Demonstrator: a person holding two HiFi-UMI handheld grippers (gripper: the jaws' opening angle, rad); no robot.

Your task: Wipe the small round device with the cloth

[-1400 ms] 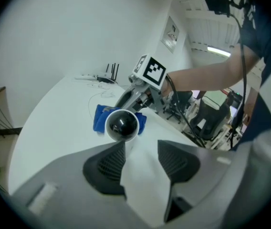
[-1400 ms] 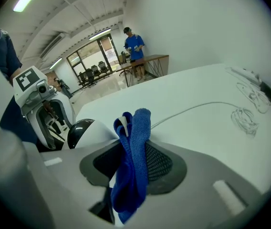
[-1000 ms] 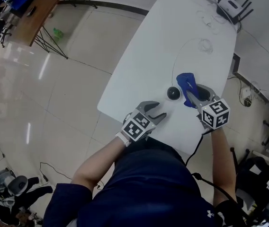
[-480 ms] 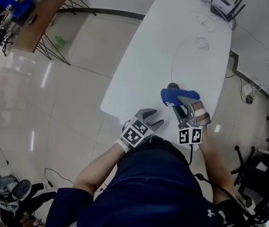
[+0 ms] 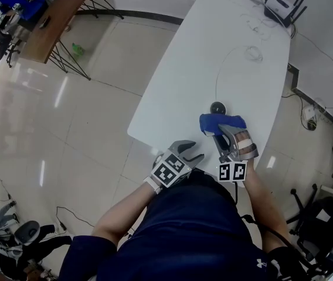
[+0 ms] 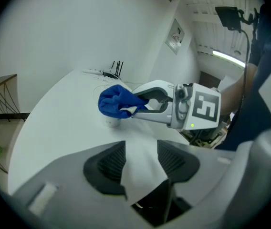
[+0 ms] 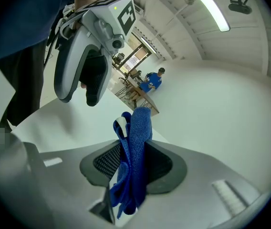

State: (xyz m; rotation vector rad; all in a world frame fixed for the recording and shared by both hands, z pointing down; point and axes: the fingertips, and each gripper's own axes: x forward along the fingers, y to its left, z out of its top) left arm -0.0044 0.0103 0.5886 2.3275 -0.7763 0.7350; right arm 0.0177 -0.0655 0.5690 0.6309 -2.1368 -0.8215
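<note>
Blue microfibre cloth (image 7: 136,128) is pinched tight between the pads of the right gripper (image 7: 133,149). It's all bunched up and poking out past the tips, with a little white tag showing in the folds. Right beyond those tips the bunch meets the small round device (image 5: 217,107) on the white table (image 5: 213,40). From the left gripper view the cloth looks like it's sitting on top of the device, but I can't swear it's actually touching. The left gripper (image 6: 140,159) has its jaws partway apart with nothing in them, just bare table showing through the gap. The device is out ahead of them and a bit to the left. Further out past both grippers, a thin cable (image 5: 219,69) curves across the table toward a router (image 5: 282,6) with black antennas at the far end.
</note>
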